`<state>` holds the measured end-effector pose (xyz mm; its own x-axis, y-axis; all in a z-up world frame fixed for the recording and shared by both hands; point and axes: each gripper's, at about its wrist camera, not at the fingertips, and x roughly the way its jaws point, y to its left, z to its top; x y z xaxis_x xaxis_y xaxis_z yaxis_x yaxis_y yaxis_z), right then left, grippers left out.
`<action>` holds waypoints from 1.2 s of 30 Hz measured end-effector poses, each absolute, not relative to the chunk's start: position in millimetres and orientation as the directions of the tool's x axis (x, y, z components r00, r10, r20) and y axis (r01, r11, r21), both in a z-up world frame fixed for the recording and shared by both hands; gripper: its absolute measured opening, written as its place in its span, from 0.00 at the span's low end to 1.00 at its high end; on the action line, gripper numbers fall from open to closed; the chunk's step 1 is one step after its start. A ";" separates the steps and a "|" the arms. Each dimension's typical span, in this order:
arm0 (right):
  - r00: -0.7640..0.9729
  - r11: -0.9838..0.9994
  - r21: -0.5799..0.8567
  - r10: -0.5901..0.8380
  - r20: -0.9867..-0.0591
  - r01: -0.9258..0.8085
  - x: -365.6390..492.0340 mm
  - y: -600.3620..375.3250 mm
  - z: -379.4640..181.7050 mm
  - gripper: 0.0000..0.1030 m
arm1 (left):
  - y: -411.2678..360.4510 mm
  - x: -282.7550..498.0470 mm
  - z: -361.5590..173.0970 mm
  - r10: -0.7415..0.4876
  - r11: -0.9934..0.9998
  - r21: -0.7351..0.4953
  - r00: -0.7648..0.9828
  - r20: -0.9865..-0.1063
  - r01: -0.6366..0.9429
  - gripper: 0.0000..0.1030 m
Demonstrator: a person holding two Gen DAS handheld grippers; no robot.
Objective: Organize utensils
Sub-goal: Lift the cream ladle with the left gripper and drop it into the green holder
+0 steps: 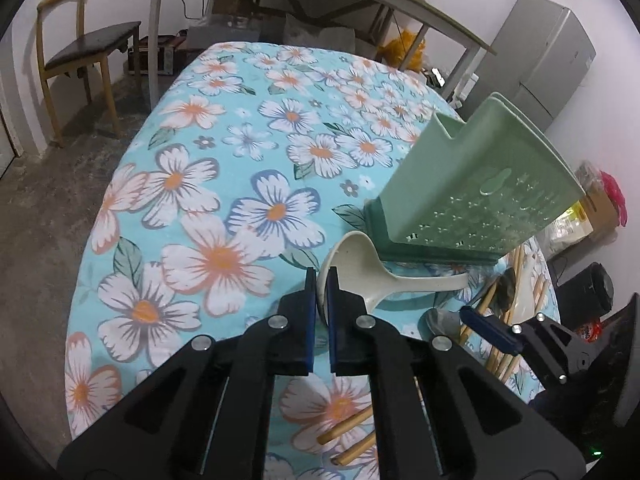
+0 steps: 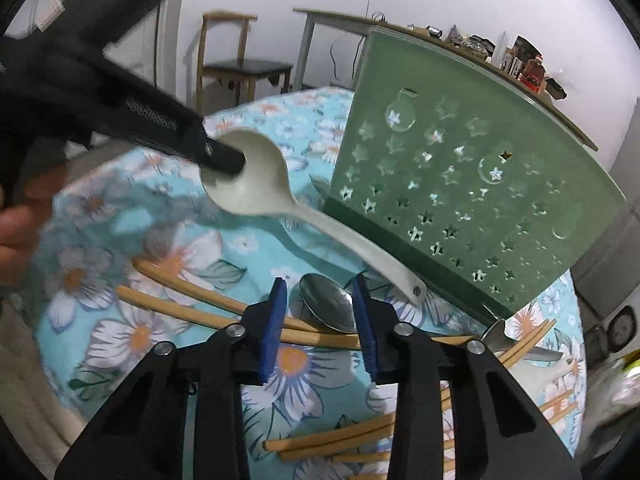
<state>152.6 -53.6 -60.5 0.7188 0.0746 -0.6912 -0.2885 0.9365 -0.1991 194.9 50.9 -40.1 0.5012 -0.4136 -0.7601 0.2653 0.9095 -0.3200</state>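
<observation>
On the floral tablecloth (image 1: 208, 184), the left gripper (image 1: 320, 280) is clamped nearly shut on the rim of the cream soup spoon (image 2: 256, 176), whose handle reaches toward the green utensil holder (image 2: 460, 184). The spoon looks light, rigid and glossy, so it could pivot; gripping the handle seems steadier. Further right, the right gripper (image 2: 320, 292) stands partly open astride the steel spoon (image 2: 326, 304) lying across bamboo chopsticks (image 2: 192, 300), gripping nothing.

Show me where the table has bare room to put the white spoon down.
Free: the floral cloth left of the green holder, back to the far edge. Crowded: near the right gripper, where chopsticks and a metal spoon lie.
</observation>
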 end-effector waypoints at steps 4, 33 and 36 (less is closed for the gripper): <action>0.707 0.922 -0.269 0.006 -0.707 -0.277 155.4 -44.8 -66.1 0.25 | 55.3 193.1 -40.3 -0.421 0.906 -0.327 0.512 -0.748 0.267 0.04; 0.842 0.994 -0.027 0.076 -0.534 -0.107 96.7 -110.7 41.8 0.03 | 75.5 117.0 93.1 -0.399 0.917 -0.184 0.791 -0.464 0.355 0.04; 0.853 0.993 0.026 0.108 -0.510 -0.111 93.6 -120.1 53.0 0.03 | 75.7 114.6 114.4 -0.378 0.926 -0.148 0.826 -0.419 0.348 0.04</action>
<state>93.6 -120.1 53.0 0.8535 0.1084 -0.5097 -0.1110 0.9935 0.0255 114.6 75.7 114.4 0.8259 -0.3775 -0.4188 0.3482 0.9257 -0.1477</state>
